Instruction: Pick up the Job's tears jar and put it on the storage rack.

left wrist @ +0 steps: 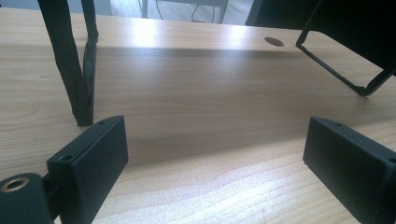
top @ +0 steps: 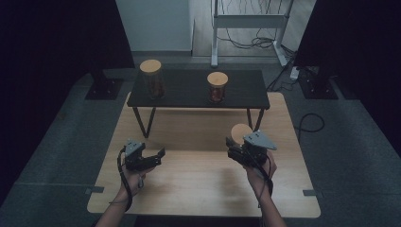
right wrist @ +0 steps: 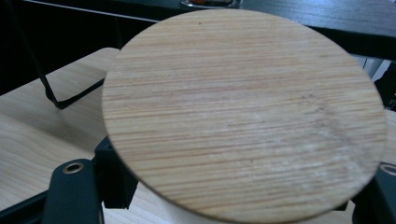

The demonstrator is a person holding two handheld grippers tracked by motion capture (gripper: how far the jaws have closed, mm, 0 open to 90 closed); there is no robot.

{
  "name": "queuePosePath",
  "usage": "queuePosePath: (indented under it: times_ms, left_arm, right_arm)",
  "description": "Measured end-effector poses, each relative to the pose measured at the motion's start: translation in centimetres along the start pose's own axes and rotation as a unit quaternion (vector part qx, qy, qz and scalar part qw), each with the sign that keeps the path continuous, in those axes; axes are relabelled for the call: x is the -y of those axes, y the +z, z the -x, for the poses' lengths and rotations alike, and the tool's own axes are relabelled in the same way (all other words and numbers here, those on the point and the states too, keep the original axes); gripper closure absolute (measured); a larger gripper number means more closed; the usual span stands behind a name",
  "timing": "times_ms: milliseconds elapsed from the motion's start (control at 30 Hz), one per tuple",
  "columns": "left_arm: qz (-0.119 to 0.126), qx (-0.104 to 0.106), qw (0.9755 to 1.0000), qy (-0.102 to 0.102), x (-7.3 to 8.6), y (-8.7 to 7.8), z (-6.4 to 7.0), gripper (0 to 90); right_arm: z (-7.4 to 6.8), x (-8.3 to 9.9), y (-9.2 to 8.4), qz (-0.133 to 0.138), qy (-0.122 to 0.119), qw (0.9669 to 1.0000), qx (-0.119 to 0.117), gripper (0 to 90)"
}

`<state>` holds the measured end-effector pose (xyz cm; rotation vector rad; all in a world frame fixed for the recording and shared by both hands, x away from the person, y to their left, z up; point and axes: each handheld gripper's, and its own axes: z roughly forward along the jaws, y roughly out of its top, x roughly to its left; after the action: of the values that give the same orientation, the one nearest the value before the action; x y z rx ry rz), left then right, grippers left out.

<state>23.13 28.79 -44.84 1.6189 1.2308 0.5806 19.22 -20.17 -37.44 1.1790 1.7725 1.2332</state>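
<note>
- Right claw holds a round wooden lid above the light wood counter; its jaws are drawn in narrow on the lid's underside, near the counter's right half.
- Left claw stands wide, nothing between its jaws; in the left gripper view bare counter lies between the two black pads.
- Writing: no brand, label or lettering can be read on the lid, the claws or the jars.
- Lid, right gripper view: a flat disc of pale bamboo-like wood, fine straight grain running across, a faint whitish patch toward its right side, thin edge, face tilted toward the camera. What lies under it is hidden.
- Black shelf stands on the far part of the counter on thin black legs.
- Tall jar at the shelf's left and a shorter jar toward its right each carry a matching wooden lid; both hold reddish-orange contents, too small to identify.
- Held lid is in front of the shelf, below the shorter jar in the high view, well apart from both jars.
</note>
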Motion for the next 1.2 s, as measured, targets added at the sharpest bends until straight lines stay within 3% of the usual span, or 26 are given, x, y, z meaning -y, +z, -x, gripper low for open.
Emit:
queuePosePath:
  times_ms: [1200]
  left_arm:
    - [0.002, 0.000, 1.0000, -0.003, -0.1, -0.2, -0.2, 6.3]
  right_arm:
    - [0.3, -2.2, -0.4, 0.014, -0.006, 0.9998, 0.014, 25.3]
